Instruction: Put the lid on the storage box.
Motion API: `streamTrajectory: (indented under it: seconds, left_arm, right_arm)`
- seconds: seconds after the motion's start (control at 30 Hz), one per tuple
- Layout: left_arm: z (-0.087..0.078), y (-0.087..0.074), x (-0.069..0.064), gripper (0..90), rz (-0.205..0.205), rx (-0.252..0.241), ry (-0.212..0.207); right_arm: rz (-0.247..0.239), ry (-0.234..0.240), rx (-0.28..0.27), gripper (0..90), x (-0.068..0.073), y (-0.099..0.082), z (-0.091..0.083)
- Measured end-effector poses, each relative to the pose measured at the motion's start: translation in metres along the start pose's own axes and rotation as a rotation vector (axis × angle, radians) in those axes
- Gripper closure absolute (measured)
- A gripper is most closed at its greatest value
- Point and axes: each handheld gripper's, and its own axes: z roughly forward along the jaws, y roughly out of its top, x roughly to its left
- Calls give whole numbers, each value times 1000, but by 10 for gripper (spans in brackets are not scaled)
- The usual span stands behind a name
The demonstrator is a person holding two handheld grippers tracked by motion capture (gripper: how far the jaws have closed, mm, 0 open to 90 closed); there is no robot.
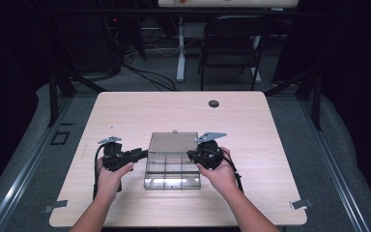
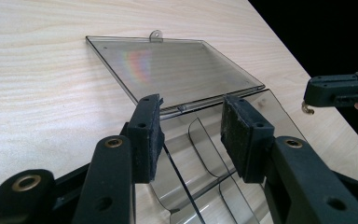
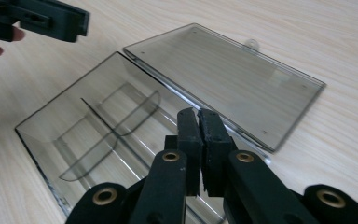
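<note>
Clear divided organizer box (image 1: 173,174) sits mid-desk (image 1: 125,111), lid (image 1: 172,142) already flat open behind it, compartments empty. Left tool (image 2: 191,135) released, straddling box's wall; right tool (image 3: 198,140) clenched on nothing. Left: filling or closing.

Black folding chair (image 1: 232,43) and white desk leg (image 1: 180,48) beyond wooden table (image 1: 125,116).
</note>
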Motion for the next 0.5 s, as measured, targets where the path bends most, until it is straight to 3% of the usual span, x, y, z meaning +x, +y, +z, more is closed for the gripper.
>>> streamTrajectory:
  seconds: [0.5]
  left_arm:
    - [0,0,0,581,7,4,14]
  right_arm:
    - [-65,67,22,885,37,12,25]
